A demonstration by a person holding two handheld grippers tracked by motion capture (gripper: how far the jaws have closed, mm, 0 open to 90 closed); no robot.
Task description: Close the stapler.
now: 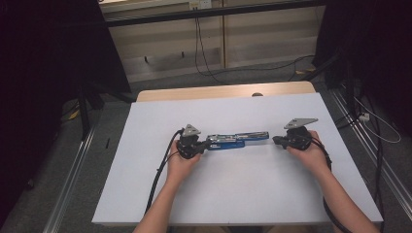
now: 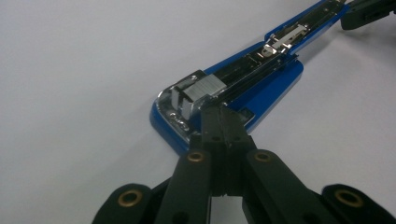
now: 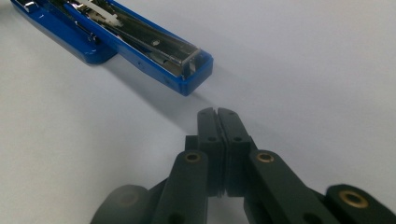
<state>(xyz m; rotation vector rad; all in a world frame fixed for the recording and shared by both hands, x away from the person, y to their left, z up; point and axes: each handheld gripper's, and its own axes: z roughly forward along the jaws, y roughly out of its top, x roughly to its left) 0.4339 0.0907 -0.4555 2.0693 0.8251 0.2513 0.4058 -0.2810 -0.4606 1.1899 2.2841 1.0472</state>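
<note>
A blue stapler (image 1: 238,140) lies swung open flat in the middle of the white table top, its metal channel facing up. My left gripper (image 1: 206,143) is shut at the stapler's left end. In the left gripper view the closed tips (image 2: 219,112) touch the stapler (image 2: 275,79) beside a strip of silver staples (image 2: 205,88), with nothing between the jaws. My right gripper (image 1: 276,141) is shut just off the stapler's right end. In the right gripper view its tips (image 3: 217,114) stand a short gap from the blue end of the stapler (image 3: 140,42), holding nothing.
The white table top (image 1: 233,194) reaches a wooden strip (image 1: 218,91) at the far edge. Black cables (image 1: 160,174) trail from both grippers toward the near edge. Beyond the table are grey floor, a loose cable (image 1: 201,58) and dark stands at both sides.
</note>
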